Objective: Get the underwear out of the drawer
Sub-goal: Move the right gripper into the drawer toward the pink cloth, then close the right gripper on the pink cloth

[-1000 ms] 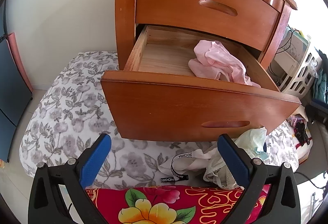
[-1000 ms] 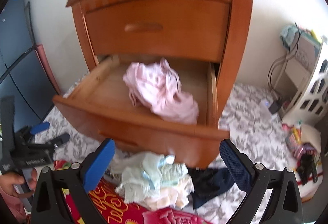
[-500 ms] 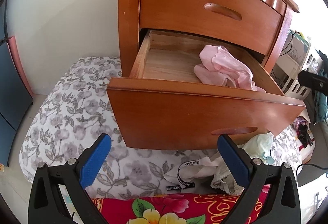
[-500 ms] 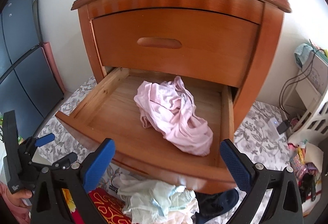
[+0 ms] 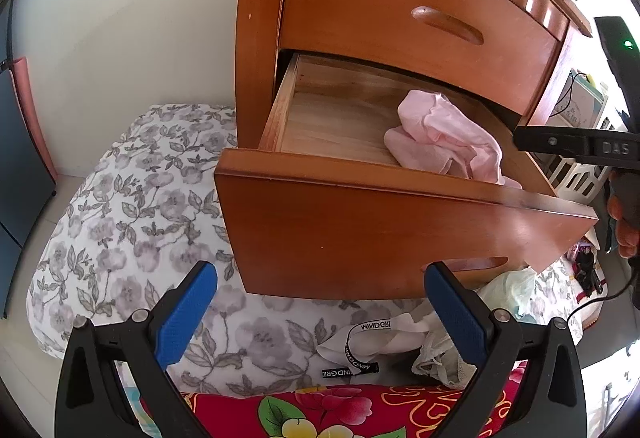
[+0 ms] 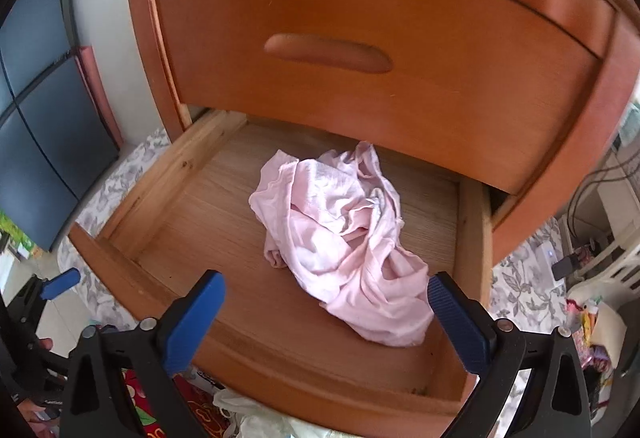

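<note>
A crumpled pink underwear piece (image 6: 344,238) lies in the pulled-out lower drawer (image 6: 160,193) of a wooden nightstand. My right gripper (image 6: 326,314) is open just over the drawer's front edge, its blue pads either side of the garment's near end, not touching it. In the left wrist view the same pink underwear (image 5: 444,137) sits at the drawer's right side, and the drawer front (image 5: 380,230) faces me. My left gripper (image 5: 320,312) is open, low in front of the drawer, with nothing between its fingers.
Several garments (image 5: 400,338) lie on the floral bedding (image 5: 120,222) below the drawer, beside a red flowered cloth (image 5: 340,414). The upper drawer (image 6: 380,77) is closed. A white basket and cables stand at the right (image 6: 600,258). Dark panels (image 6: 36,117) line the left.
My right gripper has moved forward and up over the drawer, so the pink underwear now lies between its pads. The left gripper has edged closer to the drawer front.
</note>
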A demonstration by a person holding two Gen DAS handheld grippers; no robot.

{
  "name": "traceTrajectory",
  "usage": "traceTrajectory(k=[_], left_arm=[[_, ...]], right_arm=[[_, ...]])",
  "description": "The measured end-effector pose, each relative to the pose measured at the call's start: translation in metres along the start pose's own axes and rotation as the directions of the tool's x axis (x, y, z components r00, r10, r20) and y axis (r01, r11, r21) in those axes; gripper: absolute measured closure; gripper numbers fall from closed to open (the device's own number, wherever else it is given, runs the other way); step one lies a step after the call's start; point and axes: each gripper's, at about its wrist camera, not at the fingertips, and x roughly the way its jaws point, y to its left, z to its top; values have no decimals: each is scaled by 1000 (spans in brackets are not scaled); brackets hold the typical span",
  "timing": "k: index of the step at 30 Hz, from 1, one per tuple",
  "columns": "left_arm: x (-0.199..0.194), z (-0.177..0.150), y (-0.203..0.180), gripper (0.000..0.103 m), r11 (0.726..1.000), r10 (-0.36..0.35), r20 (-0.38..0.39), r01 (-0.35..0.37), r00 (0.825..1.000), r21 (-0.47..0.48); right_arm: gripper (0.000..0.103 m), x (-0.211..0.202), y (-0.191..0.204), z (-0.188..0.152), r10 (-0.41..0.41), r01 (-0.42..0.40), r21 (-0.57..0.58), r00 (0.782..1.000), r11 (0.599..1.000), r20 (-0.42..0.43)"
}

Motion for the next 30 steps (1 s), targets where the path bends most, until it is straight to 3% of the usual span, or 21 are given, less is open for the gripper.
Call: traceTrajectory(k=[10,12,14,21,30], left_arm=[[6,0,2,0,1000,-6,-18,6,1000,6],[6,0,2,0,1000,-8,-18,8,1000,6],[6,0,2,0,1000,-5,-18,6,1000,5],[6,0,4,0,1000,-5,-19,5,1000,3],[4,1,9,0,1000,2,-20,-2,1000,-3]], right_arm=[[35,40,13,8,-39,32,-65,992,997,-122],[51,46,12,8,-43,35,-63,989,997,-139],[54,50,12,8,-49,40,-66,988,997,-149],[91,56,11,8,-106,97,-75,985,993,-136],[97,43,-6,9,-165,162,-31,982,986,-94]])
